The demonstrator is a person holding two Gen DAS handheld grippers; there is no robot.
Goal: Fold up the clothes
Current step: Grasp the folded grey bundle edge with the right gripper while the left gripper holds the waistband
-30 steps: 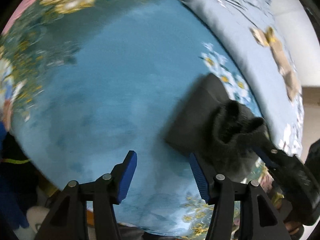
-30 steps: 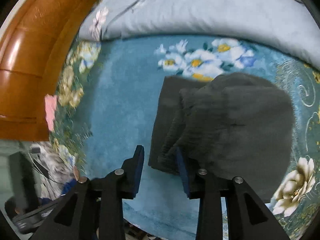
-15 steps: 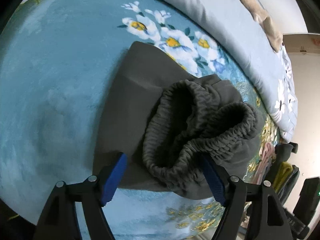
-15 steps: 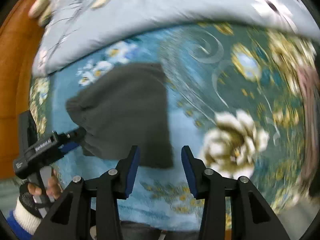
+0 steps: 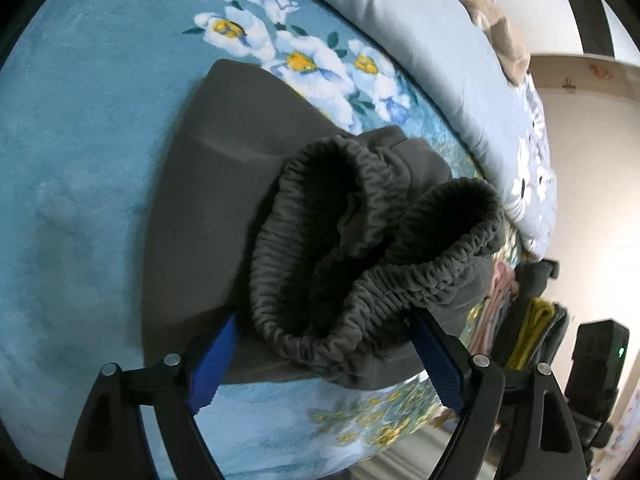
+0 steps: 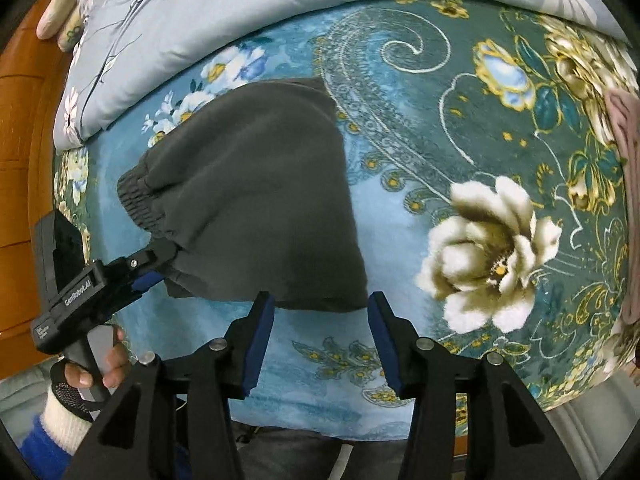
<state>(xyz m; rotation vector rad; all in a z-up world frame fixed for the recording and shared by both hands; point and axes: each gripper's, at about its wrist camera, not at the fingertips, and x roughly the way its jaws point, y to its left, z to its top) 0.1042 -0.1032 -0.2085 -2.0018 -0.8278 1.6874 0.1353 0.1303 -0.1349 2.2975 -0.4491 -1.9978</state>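
A folded dark grey garment [image 6: 256, 200] with a ribbed elastic waistband [image 5: 360, 264] lies on the blue floral bed cover [image 6: 400, 220]. My left gripper [image 5: 324, 344] is open, its blue pads either side of the bunched waistband at the garment's near edge. It also shows in the right wrist view [image 6: 160, 264] at the garment's left corner. My right gripper [image 6: 320, 328] is open and empty, just in front of the garment's near edge, jaws apart over the cover.
A pale blue floral duvet [image 6: 240, 8] lies bunched along the far side of the bed. A wooden headboard [image 6: 24, 128] is at the left. Pink and yellow clothes [image 5: 528, 320] lie past the bed's right end, and a pink cloth [image 6: 624, 184] at the right edge.
My right gripper let go of the garment and swung back to its near edge, jaws wider. My left gripper moved in from bare cover to straddle the waistband.
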